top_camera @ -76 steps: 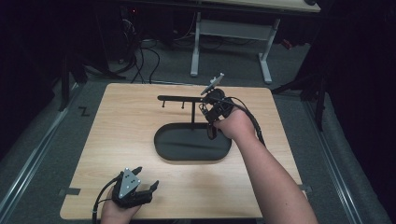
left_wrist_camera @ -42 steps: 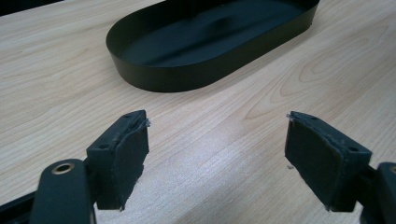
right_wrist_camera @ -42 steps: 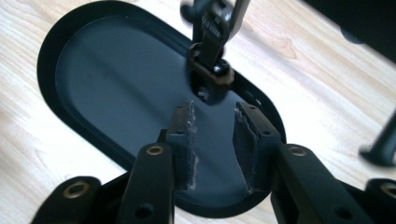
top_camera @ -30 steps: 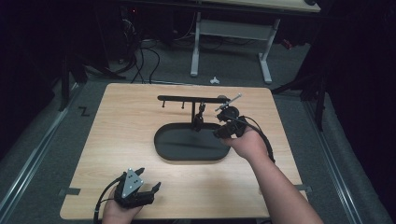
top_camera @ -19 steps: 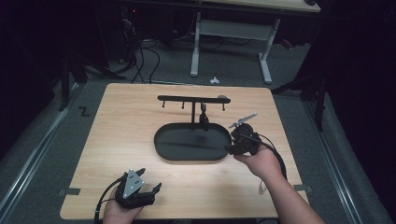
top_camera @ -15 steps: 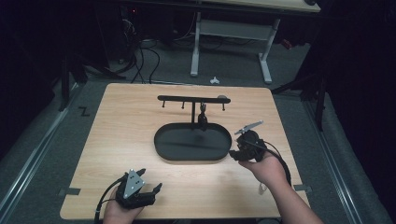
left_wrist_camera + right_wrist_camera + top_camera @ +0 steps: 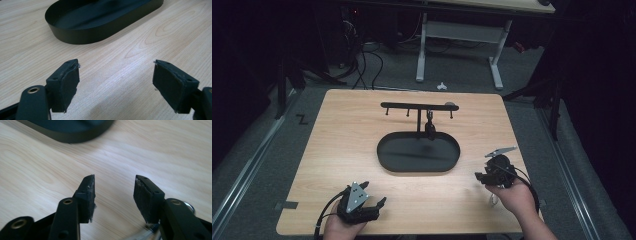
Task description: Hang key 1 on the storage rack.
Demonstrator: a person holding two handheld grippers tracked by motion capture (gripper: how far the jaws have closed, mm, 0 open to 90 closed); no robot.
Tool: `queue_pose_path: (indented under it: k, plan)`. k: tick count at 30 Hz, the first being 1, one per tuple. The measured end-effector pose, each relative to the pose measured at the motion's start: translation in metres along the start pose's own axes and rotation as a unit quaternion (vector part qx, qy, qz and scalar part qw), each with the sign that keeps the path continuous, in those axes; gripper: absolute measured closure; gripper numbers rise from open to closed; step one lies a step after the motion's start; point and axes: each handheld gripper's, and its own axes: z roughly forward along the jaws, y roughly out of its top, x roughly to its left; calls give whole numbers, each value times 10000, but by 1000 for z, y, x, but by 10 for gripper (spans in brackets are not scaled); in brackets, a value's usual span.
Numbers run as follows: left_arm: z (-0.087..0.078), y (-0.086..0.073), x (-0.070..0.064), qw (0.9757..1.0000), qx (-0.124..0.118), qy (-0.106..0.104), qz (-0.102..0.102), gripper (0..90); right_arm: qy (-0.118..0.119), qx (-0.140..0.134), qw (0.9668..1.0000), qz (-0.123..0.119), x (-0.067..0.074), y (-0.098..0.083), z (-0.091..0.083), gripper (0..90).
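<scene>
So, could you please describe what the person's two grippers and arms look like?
Both grippers are black. The left gripper carries a grey three-cornered plate, as does the right gripper; a black cable trails from each. Their jaws end in flat dark pads with brass-coloured pivot rivets. The forearms are bare, without sleeves.

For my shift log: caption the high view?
Both grippers, left and right, rest open and empty near the black oval tray.
</scene>
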Motion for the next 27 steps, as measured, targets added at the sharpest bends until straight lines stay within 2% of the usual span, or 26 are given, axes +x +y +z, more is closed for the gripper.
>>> queue_pose_path:
  k: [5,9,10,13,15,20,27]
  plan:
    - [1,0,0,10000,12,-1,7,221,-425,147,9987,248,-28,-10,0,717]
    - [1,-1,1,10000,28,-13,6,221,-674,224,9956,610,-55,-14,-2,873]
    - [1,-1,1,10000,32,-11,8,221,-706,287,9948,674,-61,-15,0,900]
    - [1,-1,1,10000,48,-9,7,221,-797,542,9927,732,-72,-20,7,900]
    - [1,-1,1,10000,52,-7,6,222,-842,664,9914,750,-76,-22,13,900]
    - [1,-1,1,10000,46,3,3,221,-901,716,9902,788,-78,-20,25,898]
    - [0,-2,2,10000,46,-2,-13,222,-832,735,9919,616,-66,-5,38,878]
